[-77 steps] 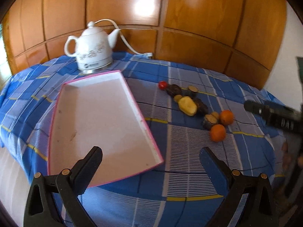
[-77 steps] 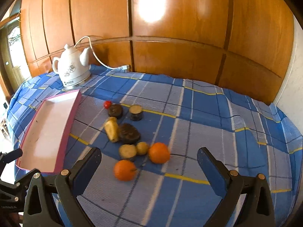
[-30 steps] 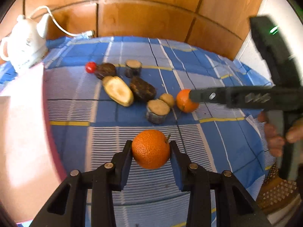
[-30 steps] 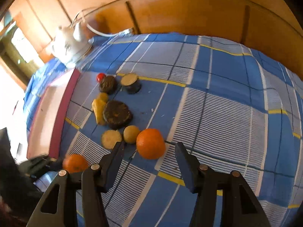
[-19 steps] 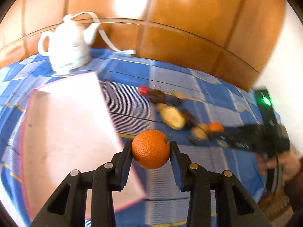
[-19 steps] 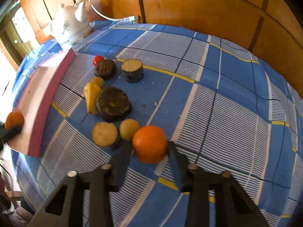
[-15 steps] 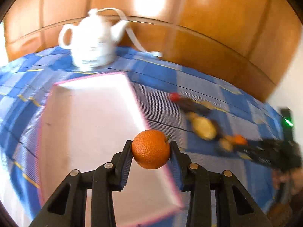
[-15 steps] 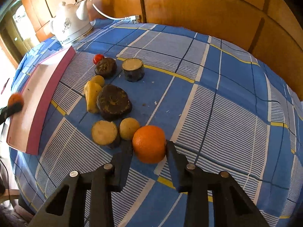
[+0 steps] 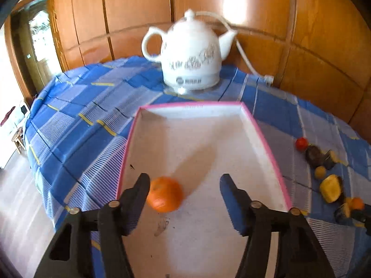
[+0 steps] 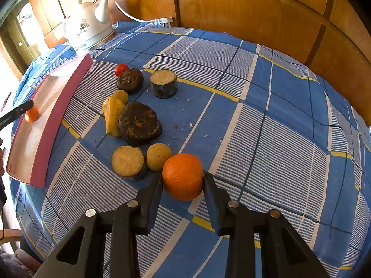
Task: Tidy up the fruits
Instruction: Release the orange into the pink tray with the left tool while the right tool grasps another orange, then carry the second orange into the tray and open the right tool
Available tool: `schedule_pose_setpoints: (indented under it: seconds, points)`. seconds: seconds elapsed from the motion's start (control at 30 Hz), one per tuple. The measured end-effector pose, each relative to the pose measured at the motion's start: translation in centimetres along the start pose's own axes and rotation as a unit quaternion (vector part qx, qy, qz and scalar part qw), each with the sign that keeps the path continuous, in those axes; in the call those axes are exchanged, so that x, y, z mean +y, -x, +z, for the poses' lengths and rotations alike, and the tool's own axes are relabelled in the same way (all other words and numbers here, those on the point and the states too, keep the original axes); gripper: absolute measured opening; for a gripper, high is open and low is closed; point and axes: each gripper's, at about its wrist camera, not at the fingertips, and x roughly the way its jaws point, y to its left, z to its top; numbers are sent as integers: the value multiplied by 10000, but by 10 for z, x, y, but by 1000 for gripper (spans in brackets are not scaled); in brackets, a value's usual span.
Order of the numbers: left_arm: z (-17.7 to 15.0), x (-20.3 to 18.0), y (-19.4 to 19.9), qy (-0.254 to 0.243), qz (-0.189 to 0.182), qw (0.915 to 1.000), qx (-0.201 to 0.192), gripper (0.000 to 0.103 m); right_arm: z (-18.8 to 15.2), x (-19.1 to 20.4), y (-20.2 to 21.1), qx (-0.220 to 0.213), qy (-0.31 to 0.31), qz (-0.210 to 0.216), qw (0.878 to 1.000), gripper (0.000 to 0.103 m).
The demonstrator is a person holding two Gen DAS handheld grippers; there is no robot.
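Inside tray [image 9: 266, 136]: orange [image 9: 165, 194] beside spread left gripper [image 9: 183, 192]

Left wrist view hangs low and close over the pink-rimmed tray [image 9: 266, 136], facing the white kettle [image 9: 191, 58] and wood wall. Right wrist view sits close over the fruit pile [image 10: 139, 122], looking across the blue cloth [image 10: 278, 127]. Both views share the tray [image 10: 55, 115], the kettle [image 10: 87, 29] and the fruit pile [image 9: 324, 169].
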Motion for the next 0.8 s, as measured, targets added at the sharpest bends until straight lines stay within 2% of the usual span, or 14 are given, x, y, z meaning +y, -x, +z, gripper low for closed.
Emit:
schedule_pose_setpoints:
  seconds: [0.07,0.13,0.27,0.4,0.8]
  points:
    - [1,0,18,41,-7,9998,-201,73,0,0,0,-5,-3,-3,10000,36]
    - [0,-1,38,127,-61,9991,-411,84,-1,0,0,-7,5,-11,10000,36]
    - [0,-2,68,158,-96,9970,-754,94,-2,1,1,-23,0,-27,10000,36]
    - [-5,-2,87,148,-133,9960,-876,102,-3,1,3,-40,1,-37,10000,36]
    - [-16,2,119,100,-142,9945,-1035,103,-4,-1,8,-74,-77,-45,9999,34]
